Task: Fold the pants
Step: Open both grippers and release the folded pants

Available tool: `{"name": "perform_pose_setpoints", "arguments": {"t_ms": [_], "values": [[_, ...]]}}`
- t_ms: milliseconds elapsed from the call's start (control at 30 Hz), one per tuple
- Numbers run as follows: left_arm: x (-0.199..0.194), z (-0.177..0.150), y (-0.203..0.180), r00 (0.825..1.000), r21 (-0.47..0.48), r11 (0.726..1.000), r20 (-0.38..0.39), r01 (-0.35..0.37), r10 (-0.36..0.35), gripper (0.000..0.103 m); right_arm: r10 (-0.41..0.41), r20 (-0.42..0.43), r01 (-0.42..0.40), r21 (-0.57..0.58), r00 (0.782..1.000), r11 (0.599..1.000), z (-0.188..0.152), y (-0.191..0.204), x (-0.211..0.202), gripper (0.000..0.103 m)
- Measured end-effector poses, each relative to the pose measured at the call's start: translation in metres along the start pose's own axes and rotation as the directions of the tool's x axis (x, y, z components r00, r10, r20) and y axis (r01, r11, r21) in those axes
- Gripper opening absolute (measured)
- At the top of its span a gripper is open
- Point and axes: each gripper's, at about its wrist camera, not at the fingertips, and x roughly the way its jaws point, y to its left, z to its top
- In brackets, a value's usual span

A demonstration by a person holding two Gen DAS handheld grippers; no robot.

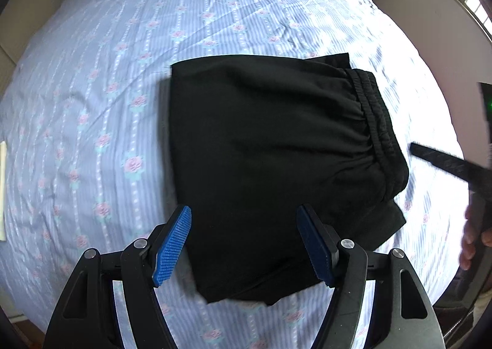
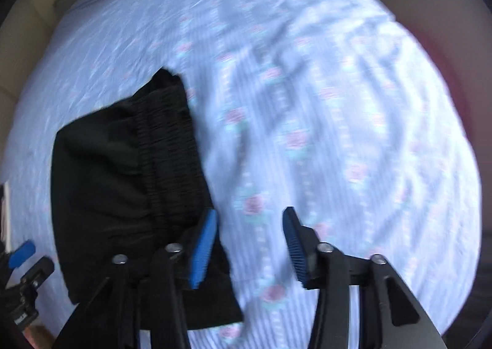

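The black pants (image 1: 270, 158) lie folded into a compact rectangle on the bed, elastic waistband (image 1: 375, 127) on the right side. My left gripper (image 1: 244, 244) is open and empty, held above the folded pants' near edge. In the right wrist view the pants (image 2: 123, 183) lie at the left, waistband (image 2: 172, 146) facing the middle. My right gripper (image 2: 250, 244) is open and empty, over bare sheet just right of the pants. Its finger also shows at the right edge of the left wrist view (image 1: 446, 164).
The bed carries a light blue striped sheet with pink roses (image 1: 123, 103), wrinkled in places (image 2: 307, 103). A pale wall and a window (image 1: 473, 5) stand at the far right. The left gripper's blue pad shows at the lower left of the right wrist view (image 2: 21, 252).
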Motion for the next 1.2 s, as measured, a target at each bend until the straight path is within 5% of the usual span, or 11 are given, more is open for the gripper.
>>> {"name": "perform_pose_setpoints", "arguments": {"t_ms": [167,300,533,767,900,1200], "values": [[-0.034,-0.012,0.032,0.999,0.03,1.0,0.033,-0.006,0.005,0.071,0.06,0.058,-0.066,0.107,0.996,0.992,-0.039,-0.001,-0.054,0.061],[-0.064,-0.017,0.063,0.996,0.101,0.995,0.09,-0.019,0.01,0.071,0.09,0.121,-0.109,0.161,0.989,0.981,-0.084,0.035,-0.094,0.073],[-0.095,-0.022,0.118,0.982,0.253,0.966,0.168,0.046,-0.09,0.071,0.105,0.185,-0.149,0.245,0.977,0.958,-0.144,0.11,-0.123,0.073],[-0.101,-0.017,0.171,0.975,0.387,0.917,0.149,0.094,-0.163,0.071,0.083,0.223,-0.168,0.398,0.971,0.902,-0.203,0.185,-0.115,0.073],[-0.086,-0.012,0.194,0.978,0.425,0.901,0.135,0.087,-0.158,0.071,0.162,0.195,-0.243,0.526,0.967,0.815,-0.225,0.207,-0.074,0.073],[-0.007,0.007,0.2,0.985,0.452,0.888,0.093,0.087,-0.144,0.071,0.197,0.316,-0.367,0.69,0.928,0.624,-0.241,0.216,0.007,0.073]]}}
